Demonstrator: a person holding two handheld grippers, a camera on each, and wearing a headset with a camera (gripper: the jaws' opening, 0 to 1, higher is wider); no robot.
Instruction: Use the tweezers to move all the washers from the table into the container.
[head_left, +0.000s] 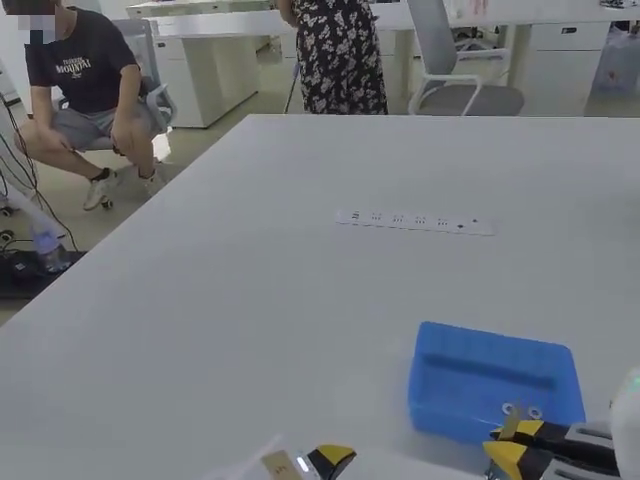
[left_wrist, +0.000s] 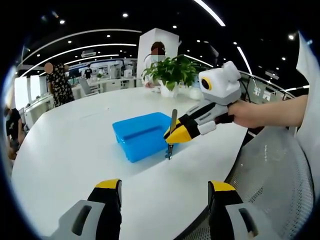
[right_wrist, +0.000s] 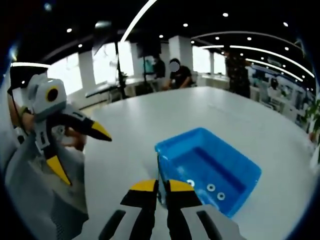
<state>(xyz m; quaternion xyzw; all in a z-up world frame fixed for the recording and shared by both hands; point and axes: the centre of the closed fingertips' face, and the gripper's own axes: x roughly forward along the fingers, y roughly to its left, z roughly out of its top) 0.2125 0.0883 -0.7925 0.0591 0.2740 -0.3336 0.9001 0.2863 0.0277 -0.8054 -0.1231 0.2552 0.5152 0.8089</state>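
A: Where are the washers?
B: 3 washers (right_wrist: 211, 187) lie inside the blue container (right_wrist: 232, 152) on the white table (head_left: 250, 300).
A: And the tongs?
B: The right tongs (right_wrist: 162, 189) pinch the tweezers (left_wrist: 173, 120) upright, tips down just beside the container's wall. The left tongs (left_wrist: 165, 184) gape wide, holding nothing, above the table.

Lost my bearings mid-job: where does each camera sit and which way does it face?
Head view: on the headset, looking down over the table at the container; left gripper and right gripper peek in below.
Left gripper view: on the left gripper, open jaws, facing the container and the right gripper holding the tweezers; a hand shows.
Right gripper view: on the right gripper, shut on the tweezers, looking into the container at three washers; left gripper at left.
Shared: the container, in all three.
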